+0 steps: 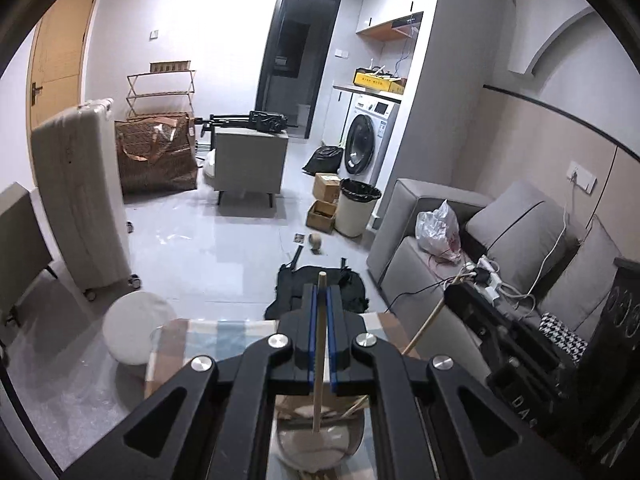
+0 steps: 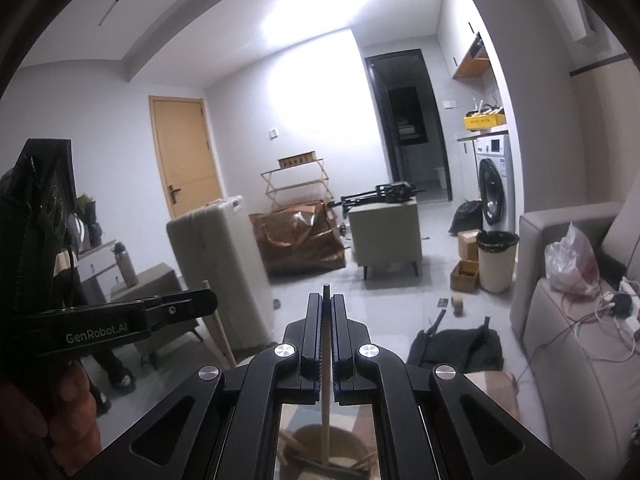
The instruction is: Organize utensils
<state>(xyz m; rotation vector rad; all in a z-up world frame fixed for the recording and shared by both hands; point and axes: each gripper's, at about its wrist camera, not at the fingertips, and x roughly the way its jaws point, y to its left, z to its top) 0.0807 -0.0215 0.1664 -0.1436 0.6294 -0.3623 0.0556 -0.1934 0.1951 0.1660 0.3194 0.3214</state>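
Note:
My left gripper (image 1: 321, 294) is shut on a pale wooden chopstick (image 1: 320, 344) that stands upright between the blue pads; its lower end hangs over a shiny metal bowl (image 1: 320, 446). My right gripper (image 2: 327, 300) is shut on a wooden utensil handle with a dark tip (image 2: 326, 412), held upright over a tan round holder (image 2: 324, 452) with more sticks in it. The right gripper also shows at the right of the left wrist view (image 1: 472, 300) with its stick (image 1: 428, 326). The left gripper shows at the left of the right wrist view (image 2: 200, 300).
A table with a checked cloth (image 1: 208, 340) lies below both grippers. A grey sofa (image 1: 520, 236) with cables and a plastic bag is on the right. A black bag (image 1: 320, 284) lies on the floor ahead. A white stool (image 1: 136, 320) and a suitcase (image 1: 80, 200) stand at left.

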